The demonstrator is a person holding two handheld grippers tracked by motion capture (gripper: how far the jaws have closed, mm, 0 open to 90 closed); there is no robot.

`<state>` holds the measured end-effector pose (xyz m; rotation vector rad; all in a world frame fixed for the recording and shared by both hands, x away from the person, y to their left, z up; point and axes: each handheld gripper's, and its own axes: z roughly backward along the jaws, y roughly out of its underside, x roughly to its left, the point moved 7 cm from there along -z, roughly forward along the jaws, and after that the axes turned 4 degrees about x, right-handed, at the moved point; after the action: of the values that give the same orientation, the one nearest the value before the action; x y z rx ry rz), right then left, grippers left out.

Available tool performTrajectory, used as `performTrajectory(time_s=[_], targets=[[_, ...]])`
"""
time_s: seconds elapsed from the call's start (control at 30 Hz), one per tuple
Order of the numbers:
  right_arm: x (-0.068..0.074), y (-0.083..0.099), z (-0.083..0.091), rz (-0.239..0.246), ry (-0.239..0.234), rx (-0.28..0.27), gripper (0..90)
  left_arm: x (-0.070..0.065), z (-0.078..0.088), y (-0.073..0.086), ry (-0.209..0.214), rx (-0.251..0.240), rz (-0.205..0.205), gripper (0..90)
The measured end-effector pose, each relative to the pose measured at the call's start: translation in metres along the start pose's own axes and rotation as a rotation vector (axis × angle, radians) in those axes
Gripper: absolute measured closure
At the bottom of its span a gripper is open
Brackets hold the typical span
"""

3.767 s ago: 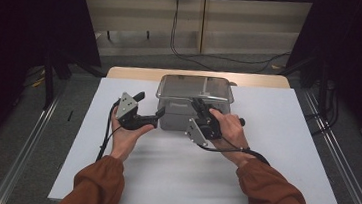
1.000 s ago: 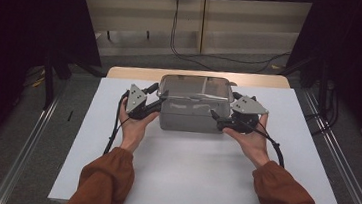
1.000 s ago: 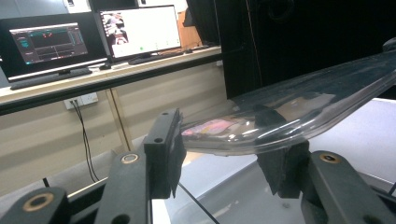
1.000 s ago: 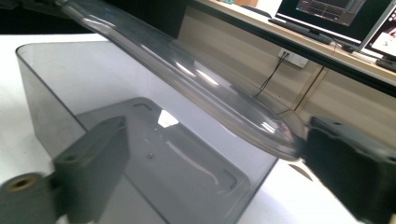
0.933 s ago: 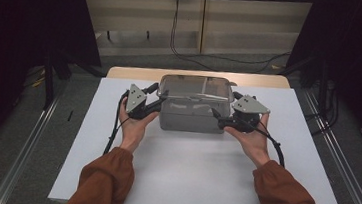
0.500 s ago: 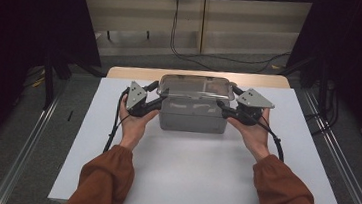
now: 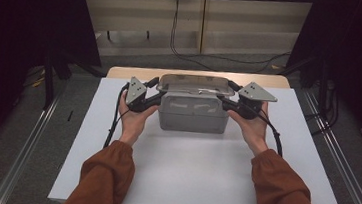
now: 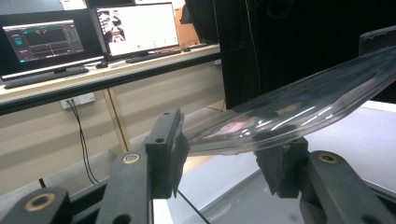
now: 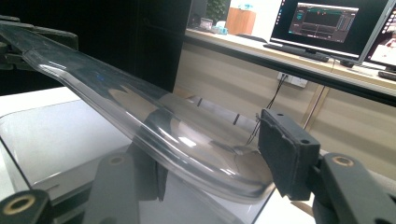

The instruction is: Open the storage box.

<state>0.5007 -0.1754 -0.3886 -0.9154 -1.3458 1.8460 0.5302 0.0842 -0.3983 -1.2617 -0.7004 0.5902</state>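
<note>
Centre frame, the left gripper (image 7: 154, 90) and right gripper (image 7: 229, 97), its jaws just closing, clamp opposite ends of a clear lid (image 7: 197, 84), keeping it level above the grey container (image 7: 193, 114).

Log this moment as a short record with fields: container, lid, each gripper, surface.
container: grey box, standing on the white board, between the two hands
lid: clear lid, raised above the box, spanning it from side to side
left gripper: at the lid's left end, lid edge between its jaws
right gripper: at the lid's right end, jaws have just been closing around the lid edge
surface: white board on the table
</note>
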Motion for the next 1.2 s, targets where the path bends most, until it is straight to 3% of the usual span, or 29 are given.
performTrajectory(time_s=[0.27, 0.43, 0.67, 0.97, 1.2], targets=[[-0.001, -0.003, -0.002, 0.0, -0.017, -0.011, 45.5, 0.005, -0.007, -0.002, -0.003, 0.011, -0.017, 49.1], [-0.003, -0.005, -0.001, -0.008, -0.02, -0.022, 46.6, 0.009, -0.01, -0.004, -0.031, 0.01, -0.021, 49.1], [-0.007, -0.012, -0.002, -0.016, -0.02, -0.03, 47.0, 0.01, -0.014, -0.008, -0.017, -0.001, -0.018, 53.5], [-0.012, -0.015, -0.004, -0.035, -0.015, -0.056, 48.1, 0.013, -0.018, -0.013, -0.026, -0.002, -0.019, 51.7], [-0.018, -0.015, -0.005, -0.04, -0.006, -0.063, 51.0, 0.013, -0.021, -0.015, -0.018, 0.003, -0.041, 55.7]])
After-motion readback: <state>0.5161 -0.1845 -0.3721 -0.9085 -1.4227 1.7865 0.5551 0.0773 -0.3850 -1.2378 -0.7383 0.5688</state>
